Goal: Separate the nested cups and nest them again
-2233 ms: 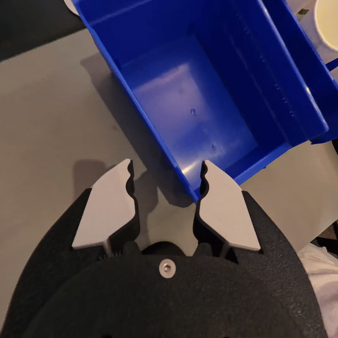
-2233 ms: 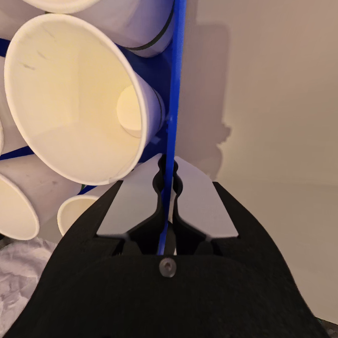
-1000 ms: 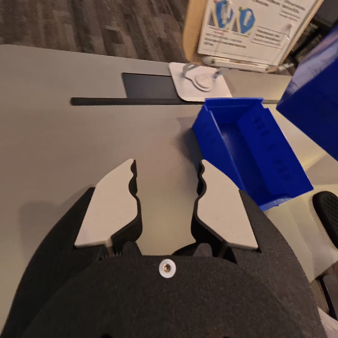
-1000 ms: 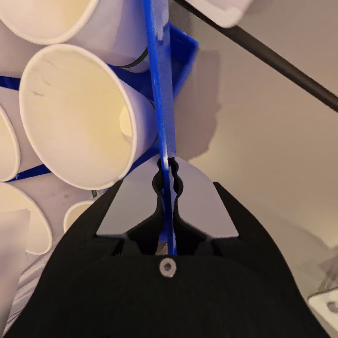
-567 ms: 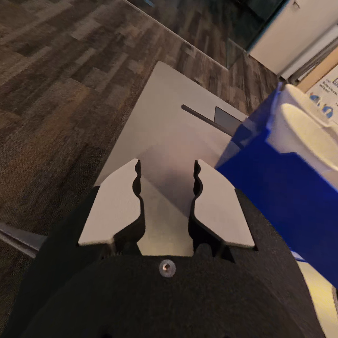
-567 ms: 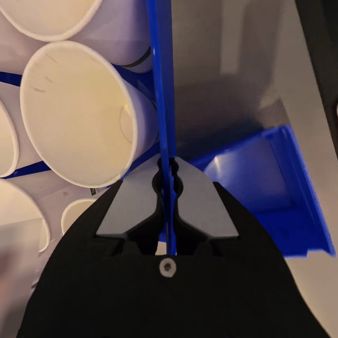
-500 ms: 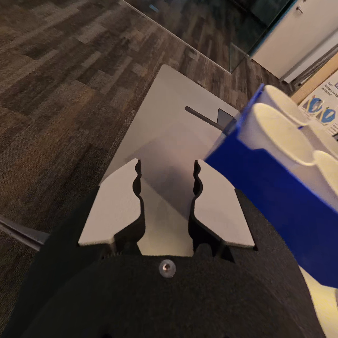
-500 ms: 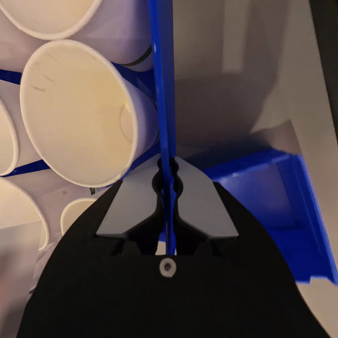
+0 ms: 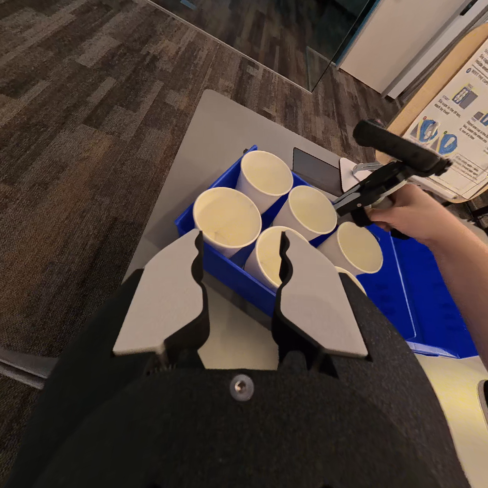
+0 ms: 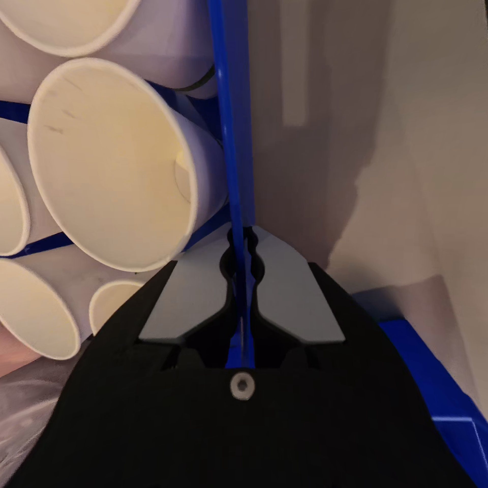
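Cups point(image 9: 227, 216) plain white | right gripper point(image 10: 241, 232) clamps blue bin point(image 10: 227, 137)

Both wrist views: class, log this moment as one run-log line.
left gripper: open, empty | right gripper: shut on blue bin wall | paper cups: in bin

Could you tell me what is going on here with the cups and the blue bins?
A person is working with two handheld grippers. The right gripper is shut on the wall of a blue bin filled with white paper cups, holding it beside a second, empty blue bin on the grey table. The left gripper is open, empty and pointed toward the cups.
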Action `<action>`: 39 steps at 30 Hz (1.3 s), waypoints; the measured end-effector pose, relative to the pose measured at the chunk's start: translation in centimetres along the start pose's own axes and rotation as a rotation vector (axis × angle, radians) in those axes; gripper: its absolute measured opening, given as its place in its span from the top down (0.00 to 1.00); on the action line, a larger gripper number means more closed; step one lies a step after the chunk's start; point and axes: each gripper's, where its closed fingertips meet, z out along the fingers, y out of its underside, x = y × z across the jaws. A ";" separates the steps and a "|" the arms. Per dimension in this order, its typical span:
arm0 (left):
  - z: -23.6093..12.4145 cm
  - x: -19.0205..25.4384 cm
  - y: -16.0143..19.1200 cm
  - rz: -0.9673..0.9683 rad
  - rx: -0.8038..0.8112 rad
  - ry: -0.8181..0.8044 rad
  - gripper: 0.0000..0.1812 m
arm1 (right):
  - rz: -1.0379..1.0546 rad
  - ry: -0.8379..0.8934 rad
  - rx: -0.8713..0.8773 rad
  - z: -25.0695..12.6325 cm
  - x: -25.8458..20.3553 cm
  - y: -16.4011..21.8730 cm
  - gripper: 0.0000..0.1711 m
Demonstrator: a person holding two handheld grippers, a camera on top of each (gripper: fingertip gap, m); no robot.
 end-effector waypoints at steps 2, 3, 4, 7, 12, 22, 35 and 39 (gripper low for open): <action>0.1 0.3 -0.1 0.007 0.001 0.011 0.69 | -0.016 0.011 0.022 0.3 0.5 -0.1 0.96; 0.2 0.4 -0.1 0.008 0.001 0.016 0.69 | -0.043 0.036 0.035 0.4 0.8 -0.2 0.97; 0.3 0.5 -0.2 0.007 -0.001 0.021 0.69 | -0.070 0.049 0.049 0.4 1.0 -0.3 0.97; 0.6 0.5 0.0 0.004 -0.013 0.022 0.69 | -0.117 0.065 0.123 -0.4 1.0 -1.0 0.95; 0.5 0.6 0.1 0.007 -0.013 0.034 0.69 | -0.214 0.359 0.373 -9.5 2.4 -1.4 0.81; 0.4 1.4 -0.4 0.002 0.011 0.057 0.69 | 0.556 0.565 0.229 -14.8 14.8 27.4 0.61; 1.7 4.3 0.0 0.103 -0.050 0.030 0.69 | 0.602 0.305 0.133 -9.8 16.8 32.3 0.98; 2.0 4.8 -0.2 0.120 -0.045 0.021 0.69 | 0.627 0.322 0.118 -11.3 19.2 36.4 0.98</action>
